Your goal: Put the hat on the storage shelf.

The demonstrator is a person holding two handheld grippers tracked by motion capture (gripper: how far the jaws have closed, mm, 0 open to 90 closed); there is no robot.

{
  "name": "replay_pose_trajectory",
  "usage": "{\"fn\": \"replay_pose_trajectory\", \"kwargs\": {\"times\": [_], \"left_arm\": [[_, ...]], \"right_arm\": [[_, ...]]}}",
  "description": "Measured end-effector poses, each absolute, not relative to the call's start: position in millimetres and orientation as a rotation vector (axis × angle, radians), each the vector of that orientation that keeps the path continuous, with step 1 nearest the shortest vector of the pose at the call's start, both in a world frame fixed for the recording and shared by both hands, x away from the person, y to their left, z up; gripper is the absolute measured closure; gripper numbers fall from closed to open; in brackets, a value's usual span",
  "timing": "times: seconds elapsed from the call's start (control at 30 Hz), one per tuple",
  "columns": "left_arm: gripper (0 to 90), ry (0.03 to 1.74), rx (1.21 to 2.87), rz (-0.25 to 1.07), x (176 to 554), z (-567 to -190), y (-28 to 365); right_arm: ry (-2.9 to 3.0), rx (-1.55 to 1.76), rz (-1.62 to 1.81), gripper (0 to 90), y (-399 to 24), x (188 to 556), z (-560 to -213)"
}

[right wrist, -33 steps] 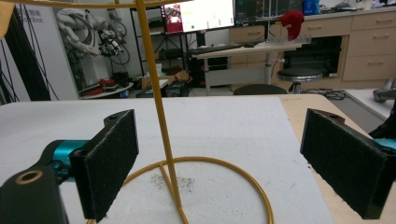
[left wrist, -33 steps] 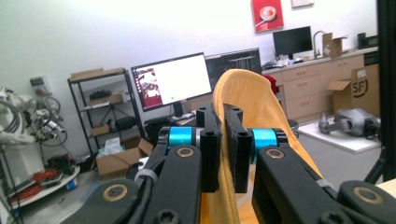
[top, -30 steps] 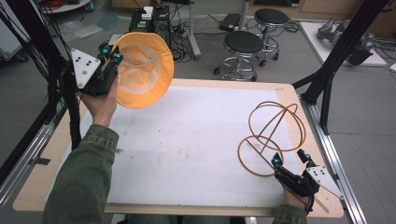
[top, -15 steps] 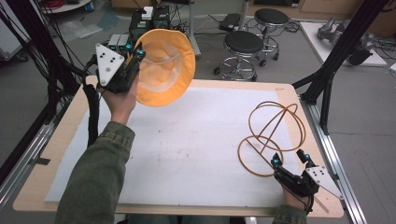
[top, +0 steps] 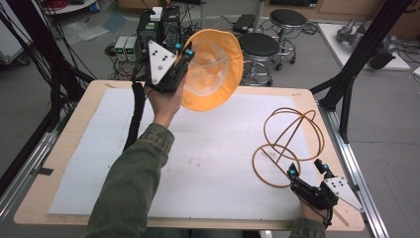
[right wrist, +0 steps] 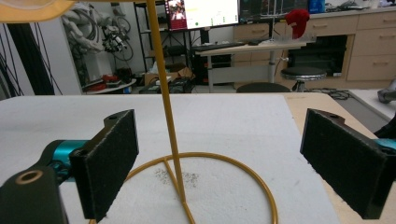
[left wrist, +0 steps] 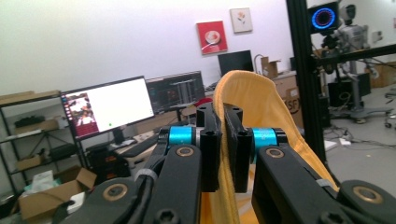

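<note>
An orange brimmed hat (top: 214, 69) hangs in the air above the table's far edge, its hollow side facing the high view. My left gripper (top: 183, 50) is shut on the hat's brim. In the left gripper view the gripper (left wrist: 223, 144) has both pads pressed on the orange fabric (left wrist: 254, 93), which rises between them. A gold wire hat stand (top: 291, 134) is upright on the table at the right. My right gripper (top: 306, 167) rests by the stand's base ring, open. In the right gripper view the stand's pole (right wrist: 161, 70) rises between the wide-apart pads (right wrist: 348, 163).
A white mat (top: 89, 163) covers most of the wooden table (top: 34, 198). Black frame posts (top: 349, 74) slant up at the right and left edges. Two stools (top: 258, 45) and electronics boxes (top: 159, 27) are on the floor behind the table.
My left hand has carried the hat to the right along the far edge and slightly up, still gripping the brim. The right gripper and the wire stand have not moved.
</note>
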State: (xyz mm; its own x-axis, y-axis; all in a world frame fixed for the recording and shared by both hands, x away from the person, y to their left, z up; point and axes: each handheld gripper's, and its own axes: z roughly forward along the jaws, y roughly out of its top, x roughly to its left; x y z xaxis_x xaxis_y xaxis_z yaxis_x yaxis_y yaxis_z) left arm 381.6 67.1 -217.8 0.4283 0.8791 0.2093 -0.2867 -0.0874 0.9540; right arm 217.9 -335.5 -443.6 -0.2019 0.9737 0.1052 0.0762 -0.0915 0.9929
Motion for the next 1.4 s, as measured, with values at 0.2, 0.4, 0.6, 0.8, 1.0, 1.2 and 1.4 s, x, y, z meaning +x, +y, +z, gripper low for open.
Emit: {"fn": "replay_pose_trajectory", "kwargs": {"times": [0.2,0.4,0.6,0.8,1.0,1.2,1.4], "left_arm": [[86.0,0.555,1.325,1.053,384,-218,43],[85.9,0.512,1.322,1.031,381,-217,22],[86.0,0.461,1.323,0.997,376,-217,0],[85.9,0.414,1.317,0.969,369,-216,-18],[85.9,0.378,1.320,0.963,362,-216,-40],[86.0,0.330,1.317,0.936,352,-216,-57],[86.0,0.302,1.327,0.897,344,-215,-69]], "right_arm": [[1.360,1.229,1.401,10.2,-337,216,-444],[1.358,1.232,1.403,10.2,-338,215,-444],[1.362,1.229,1.404,10.2,-337,216,-444],[1.358,1.230,1.406,10.2,-338,216,-444],[1.360,1.238,1.420,10.2,-339,217,-444],[1.359,1.236,1.428,10.2,-338,217,-444],[1.361,1.233,1.425,10.2,-338,217,-444]]}}
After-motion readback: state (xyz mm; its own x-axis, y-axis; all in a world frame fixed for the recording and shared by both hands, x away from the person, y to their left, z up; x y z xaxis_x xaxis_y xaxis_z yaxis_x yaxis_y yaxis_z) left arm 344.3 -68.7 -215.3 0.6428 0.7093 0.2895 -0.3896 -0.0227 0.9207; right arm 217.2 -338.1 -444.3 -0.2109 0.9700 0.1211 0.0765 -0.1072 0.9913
